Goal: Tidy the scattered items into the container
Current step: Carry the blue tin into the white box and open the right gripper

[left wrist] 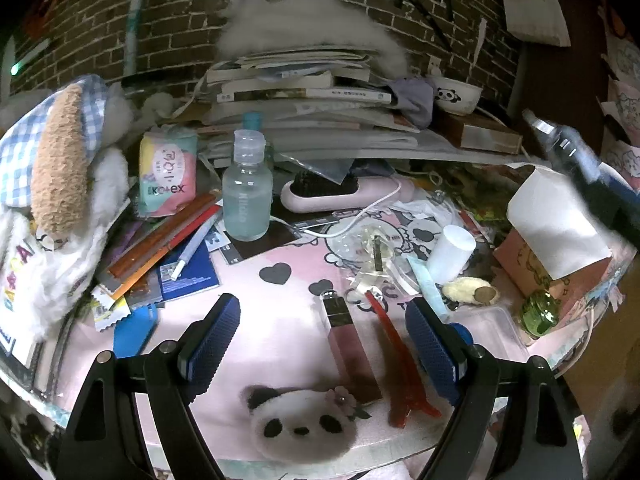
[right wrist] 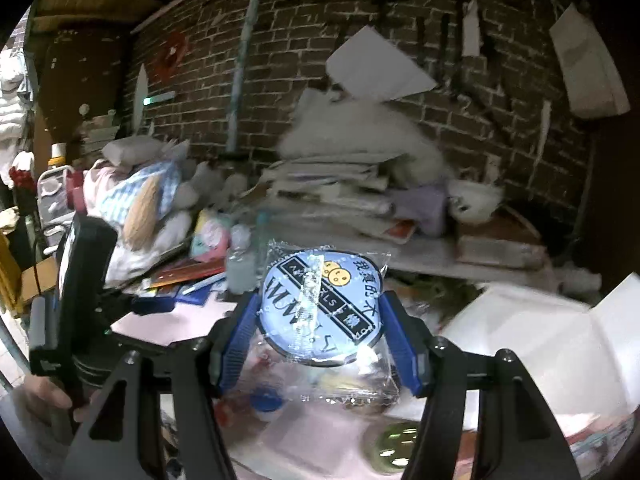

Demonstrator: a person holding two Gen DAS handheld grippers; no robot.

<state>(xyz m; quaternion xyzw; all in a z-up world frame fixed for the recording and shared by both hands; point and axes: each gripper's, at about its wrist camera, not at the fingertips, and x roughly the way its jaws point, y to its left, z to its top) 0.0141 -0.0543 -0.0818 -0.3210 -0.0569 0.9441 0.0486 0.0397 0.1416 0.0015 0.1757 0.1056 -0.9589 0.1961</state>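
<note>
Left wrist view: set just behind the left tongs point(left wrist: 320, 344), low over the pink surface point(left wrist: 280, 320), tilted down and facing the brick wall point(left wrist: 172, 12); near items close. Right wrist view: behind the right tongs point(right wrist: 318, 340), held higher, more level, facing the same wall point(right wrist: 280, 40); blurred in places. Shared: book stack point(left wrist: 296, 92) point(right wrist: 332, 188), panda bowl point(left wrist: 456, 96) point(right wrist: 476, 196), clear bottle point(left wrist: 246, 196) point(right wrist: 240, 264), plush toy point(left wrist: 60, 160) point(right wrist: 140, 204)

Dark brick wall point(left wrist: 168, 20), papers pinned; dim light.
</note>
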